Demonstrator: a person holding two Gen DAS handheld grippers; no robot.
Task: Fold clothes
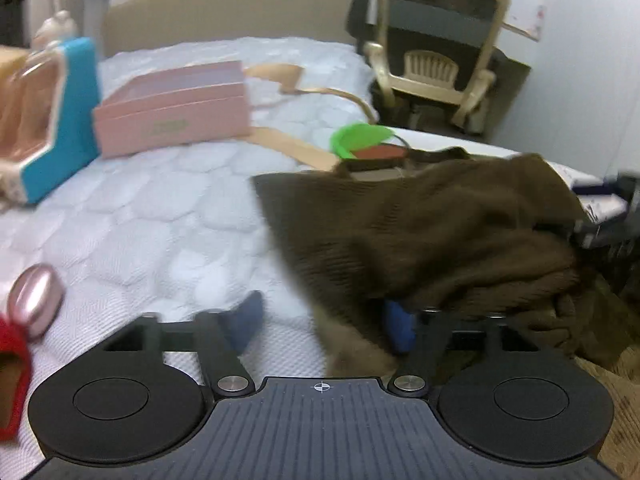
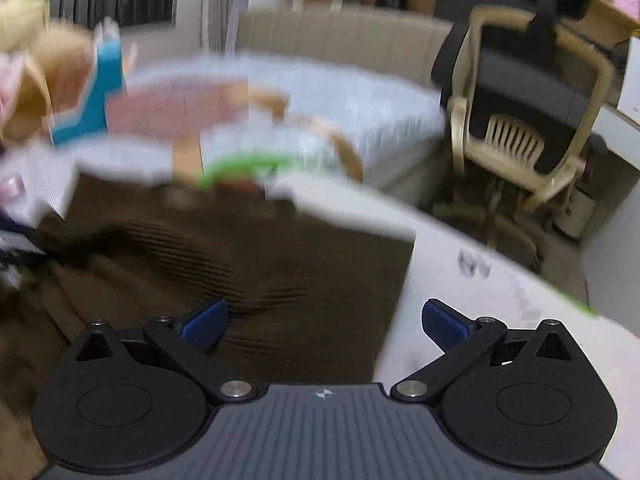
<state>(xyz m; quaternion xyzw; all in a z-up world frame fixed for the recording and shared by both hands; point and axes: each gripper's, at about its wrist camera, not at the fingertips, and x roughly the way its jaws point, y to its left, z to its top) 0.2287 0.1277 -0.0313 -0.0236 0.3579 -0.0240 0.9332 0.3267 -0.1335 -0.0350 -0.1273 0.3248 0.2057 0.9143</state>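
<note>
Left gripper [image 1: 322,322] view alone shows pink case [image 1: 35,300] (blurred).

You will find no text here that can truly be read. On the front of the pink box [image 1: 172,110], lying on the bed at about ten o'clock in the left wrist view, there is a small greenish printed mark, but it is too blurred to make out any letters. In the right wrist view, a dark smudged marking [image 2: 474,264] sits on the white sheet at about three o'clock, beside the brown knit; it could be characters or a logo, yet motion blur leaves it illegible. Just past it, a faint pale pixel-like pattern [image 2: 528,300] shows on the same sheet, also unreadable.
</note>
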